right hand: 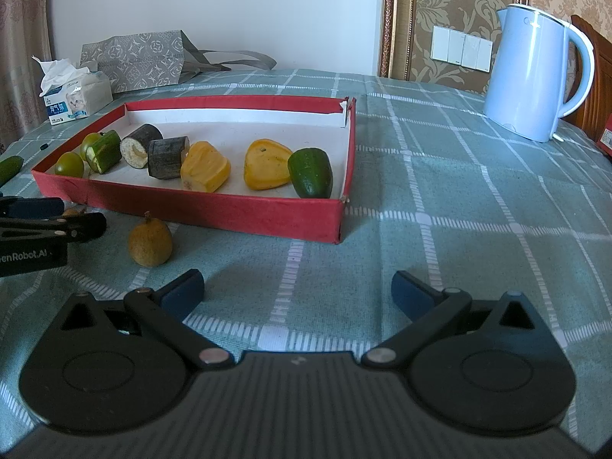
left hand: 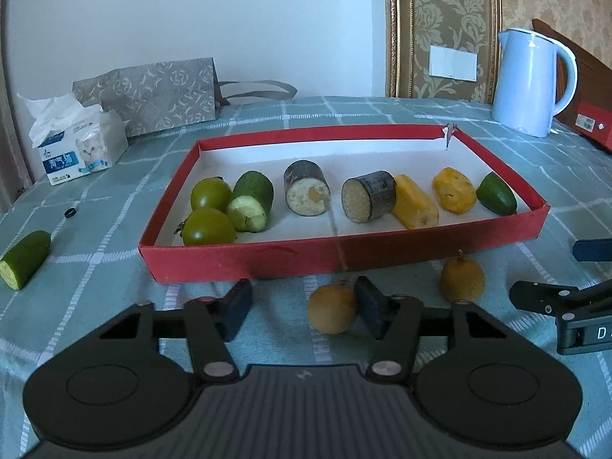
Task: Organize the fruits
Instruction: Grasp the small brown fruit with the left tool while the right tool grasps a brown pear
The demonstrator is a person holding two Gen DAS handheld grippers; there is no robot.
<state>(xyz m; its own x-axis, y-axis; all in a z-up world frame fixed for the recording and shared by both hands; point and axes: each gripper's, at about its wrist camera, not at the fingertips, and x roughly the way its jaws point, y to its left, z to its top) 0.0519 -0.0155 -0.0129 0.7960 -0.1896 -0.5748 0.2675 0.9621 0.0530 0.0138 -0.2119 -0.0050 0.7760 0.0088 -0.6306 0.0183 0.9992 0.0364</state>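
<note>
Tongs on the left (left hand: 302,311) stand open low over the bench (right hand: 459,229), and a small brown fruit (left hand: 332,313) sits between their pads, touching or nearly touching the right-hand pad with a clear gap to the left one, so closing should take it; being roundish, it offers no long axis to line up with. A second brown fruit (right hand: 150,243) lies just beyond and to the right, roughly between the two hands, likely easier for the right tongs (right hand: 298,294), which are spread wide over bare cloth and hold nothing. Behind both fruits runs the red tray (left hand: 344,258), holding two green tomatoes (left hand: 209,194), a cut cucumber piece (left hand: 250,202), two dark cane sections (left hand: 306,187), two yellow chunks (left hand: 416,202) and a green end piece (left hand: 496,194). Another cucumber piece (left hand: 25,260) lies outside it, far left.
</note>
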